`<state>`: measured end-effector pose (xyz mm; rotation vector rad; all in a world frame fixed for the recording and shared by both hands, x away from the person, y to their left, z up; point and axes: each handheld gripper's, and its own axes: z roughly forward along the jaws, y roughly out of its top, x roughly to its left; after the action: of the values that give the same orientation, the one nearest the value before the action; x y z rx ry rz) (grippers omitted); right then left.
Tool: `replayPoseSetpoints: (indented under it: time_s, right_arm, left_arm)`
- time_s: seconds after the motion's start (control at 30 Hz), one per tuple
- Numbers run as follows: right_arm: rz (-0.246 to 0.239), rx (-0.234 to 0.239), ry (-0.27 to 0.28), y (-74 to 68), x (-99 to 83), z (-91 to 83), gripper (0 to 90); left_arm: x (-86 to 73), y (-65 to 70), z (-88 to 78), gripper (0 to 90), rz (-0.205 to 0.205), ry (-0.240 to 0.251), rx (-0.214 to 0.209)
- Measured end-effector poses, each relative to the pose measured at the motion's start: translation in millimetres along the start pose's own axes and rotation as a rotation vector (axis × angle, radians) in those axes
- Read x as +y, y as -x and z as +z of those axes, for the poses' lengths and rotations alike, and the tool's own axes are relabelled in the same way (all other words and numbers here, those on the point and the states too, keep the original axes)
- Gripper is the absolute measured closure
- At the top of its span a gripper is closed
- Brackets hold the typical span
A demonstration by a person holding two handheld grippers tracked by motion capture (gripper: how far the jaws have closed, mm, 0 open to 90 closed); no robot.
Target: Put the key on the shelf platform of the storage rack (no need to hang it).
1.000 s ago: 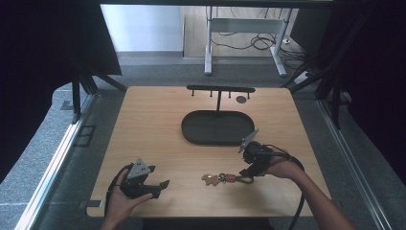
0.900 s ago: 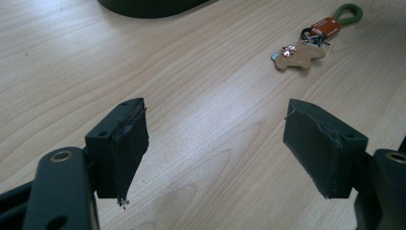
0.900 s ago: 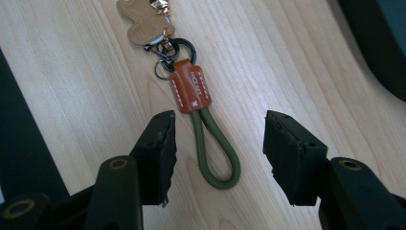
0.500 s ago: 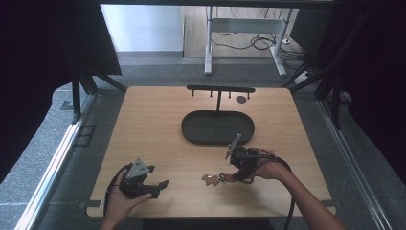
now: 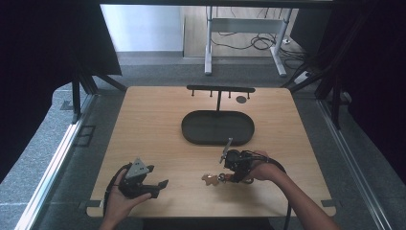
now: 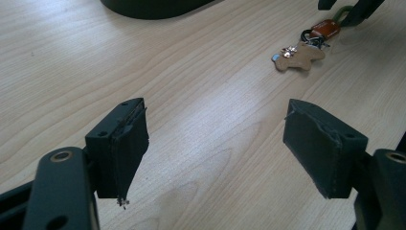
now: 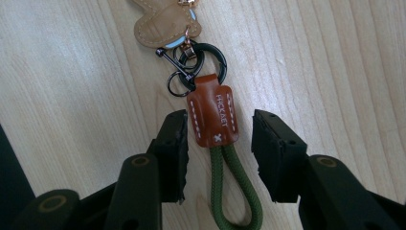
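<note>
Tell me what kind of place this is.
Probably a lab or workshop set up for recording: a bare wooden table ringed by dark curtains, with a desk frame and loose cables on the floor behind.

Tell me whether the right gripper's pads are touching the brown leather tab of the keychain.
Apart. In the right gripper view the leather tab lies between the right gripper pads, which have just been closing, with bare wood visible on each side.
</note>
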<state>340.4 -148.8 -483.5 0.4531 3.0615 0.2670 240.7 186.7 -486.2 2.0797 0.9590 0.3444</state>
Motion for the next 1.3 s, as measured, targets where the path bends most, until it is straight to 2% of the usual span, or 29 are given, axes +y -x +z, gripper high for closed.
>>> replayPoseSetpoints:
  time_s: [0.17, 0.4, 0.87, 1.3]
  right_arm:
    - [-0.018, 0.001, -0.009, -1.3, 2.8, 2.8, 58.1]
    - [-0.054, -0.011, -0.050, -4.5, 7.2, 9.2, 60.5]
    - [-0.075, -0.014, -0.094, -3.8, 9.8, 17.9, 63.5]
    - [-0.051, 0.024, -0.089, 1.4, 8.9, 17.4, 66.4]
  left_arm:
    - [0.0, 0.0, 0.2, 23.7, 0.001, -0.001, -0.002]
    - [-0.4, -1.7, -2.1, 23.7, -0.003, 0.005, 0.001]
    - [-0.7, -2.4, -2.1, 23.7, -0.002, 0.003, 0.003]
    - [-1.0, -3.1, -2.5, 23.7, -0.005, 0.005, 0.004]
